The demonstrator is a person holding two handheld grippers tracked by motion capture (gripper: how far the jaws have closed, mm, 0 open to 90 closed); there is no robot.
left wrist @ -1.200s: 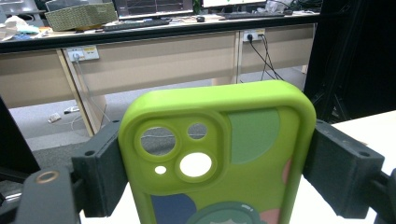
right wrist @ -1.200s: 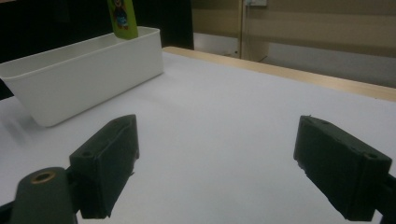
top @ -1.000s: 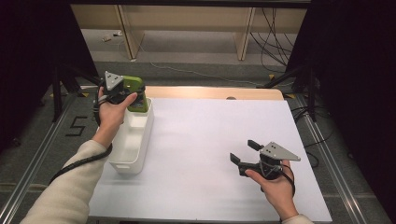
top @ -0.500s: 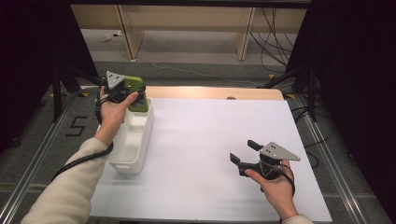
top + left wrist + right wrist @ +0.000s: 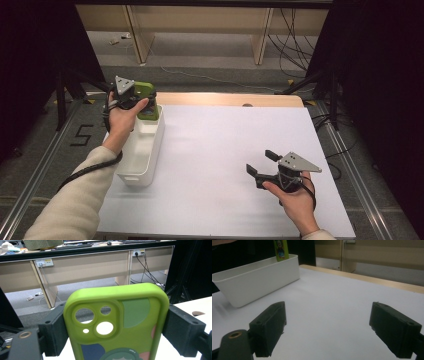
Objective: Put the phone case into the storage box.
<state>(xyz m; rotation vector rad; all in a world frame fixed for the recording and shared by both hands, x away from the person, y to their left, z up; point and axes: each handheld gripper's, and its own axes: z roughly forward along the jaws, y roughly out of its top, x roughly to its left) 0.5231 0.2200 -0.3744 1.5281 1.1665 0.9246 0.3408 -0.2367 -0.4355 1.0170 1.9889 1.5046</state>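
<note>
One green phone case [image 5: 117, 322], no readable writing

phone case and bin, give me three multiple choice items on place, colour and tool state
1. Where is the phone case?
A. at the far end of the bin
B. flat on the white mat
C. beside the right tool

2. What colour is the bin?
A. green
B. white
C. black

3. How does the right tool stand?
A. shut on the case
B. shut on the bin
C. open, holding nothing

Key: 1 A, the high view shows the case upright over the bin's far end, held by the left tool. 2 B, its walls are plain white. 3 C, the right gripper view shows its jaws apart over bare mat.
</note>
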